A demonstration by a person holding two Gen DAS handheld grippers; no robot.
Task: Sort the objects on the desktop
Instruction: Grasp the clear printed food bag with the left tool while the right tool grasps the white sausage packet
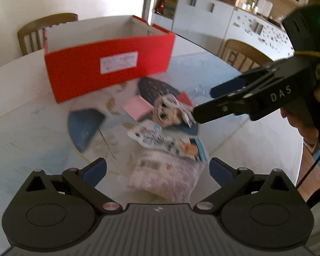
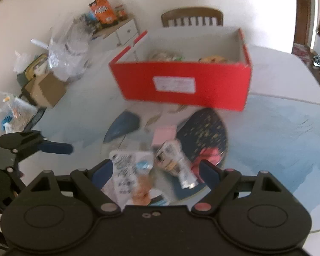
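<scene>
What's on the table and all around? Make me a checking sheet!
Surface: round pale table, with a blue patch.
Job's things: open red box with things already inside; pink pad, printed packet, small doll-like toy lie in front.
Clutter: plastic-wrapped bundle.
Grippers: left gripper and right gripper, jaws open, empty.
Cables: black cable under the right gripper.
Surroundings: wooden chair, white cabinets.
</scene>
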